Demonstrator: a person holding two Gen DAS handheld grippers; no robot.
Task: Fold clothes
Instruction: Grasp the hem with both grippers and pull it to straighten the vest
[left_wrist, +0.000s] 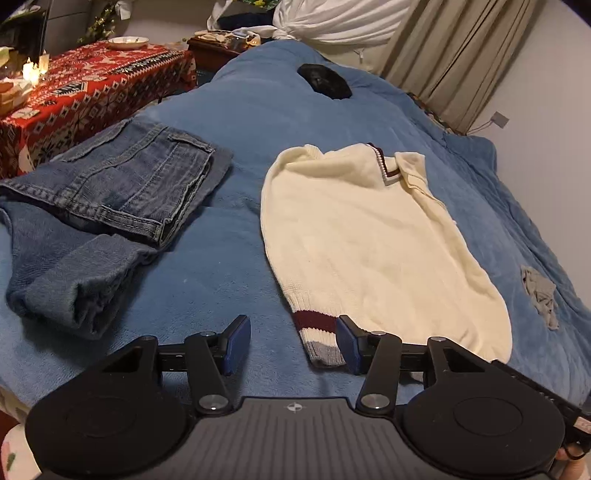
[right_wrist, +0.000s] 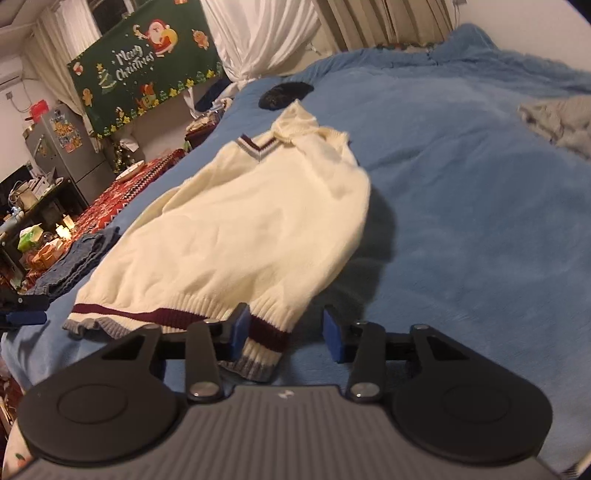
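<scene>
A cream knit sweater (left_wrist: 369, 240) with a maroon-striped hem lies flat on the blue blanket (left_wrist: 221, 280), collar at the far end. My left gripper (left_wrist: 293, 341) is open at the hem's left corner; the striped corner sits between the pads, against the right one and clear of the left. In the right wrist view the same sweater (right_wrist: 240, 221) stretches away from my right gripper (right_wrist: 286, 330), which is open around the hem's right corner. That cloth lies against the left pad, with a gap to the right pad.
Folded blue jeans (left_wrist: 110, 192) lie left of the sweater. A black object (left_wrist: 325, 81) rests at the far end of the bed, and a crumpled grey cloth (left_wrist: 539, 291) at the right. A red patterned table (left_wrist: 92, 85) with dishes stands beyond the left edge.
</scene>
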